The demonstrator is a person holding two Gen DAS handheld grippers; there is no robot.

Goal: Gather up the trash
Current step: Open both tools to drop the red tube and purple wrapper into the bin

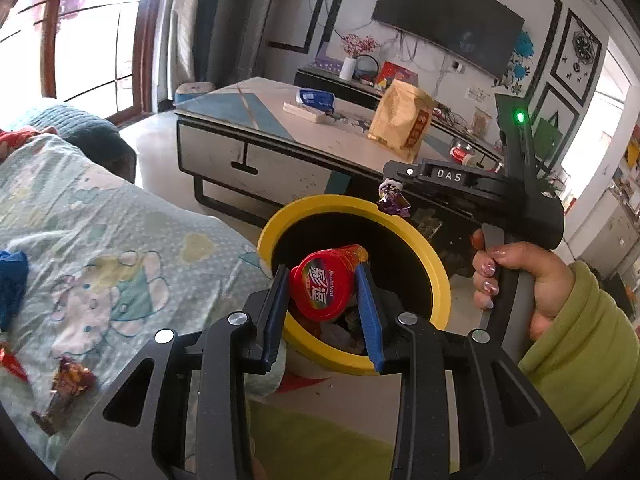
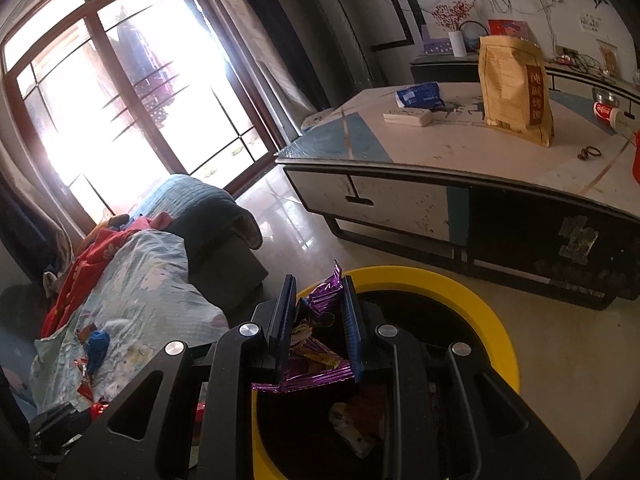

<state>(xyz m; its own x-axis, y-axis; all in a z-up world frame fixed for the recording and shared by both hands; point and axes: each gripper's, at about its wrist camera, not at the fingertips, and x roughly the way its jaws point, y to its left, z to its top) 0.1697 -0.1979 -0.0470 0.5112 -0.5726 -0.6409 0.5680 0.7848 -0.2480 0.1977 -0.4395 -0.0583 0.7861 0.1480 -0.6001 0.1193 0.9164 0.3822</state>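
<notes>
My left gripper (image 1: 323, 274) is shut on a red cup-shaped snack container (image 1: 326, 280) with a printed red lid, held over the mouth of the yellow-rimmed bin (image 1: 438, 276). My right gripper (image 2: 318, 294) is shut on a crumpled purple foil wrapper (image 2: 320, 312), also above the yellow-rimmed bin (image 2: 472, 300). In the left wrist view the right gripper (image 1: 394, 196) hangs over the bin's far rim with the purple wrapper (image 1: 394, 202) in it, a hand in a green sleeve (image 1: 516, 280) holding the handle. Other wrappers lie inside the bin (image 2: 356, 420).
A bed with a patterned sheet (image 1: 100, 248) lies left of the bin, with red and brown wrappers (image 1: 66, 384) and a blue scrap (image 1: 12, 280) on it. A low table (image 2: 460, 148) behind the bin holds a brown paper bag (image 2: 516, 88), a tissue pack and a can.
</notes>
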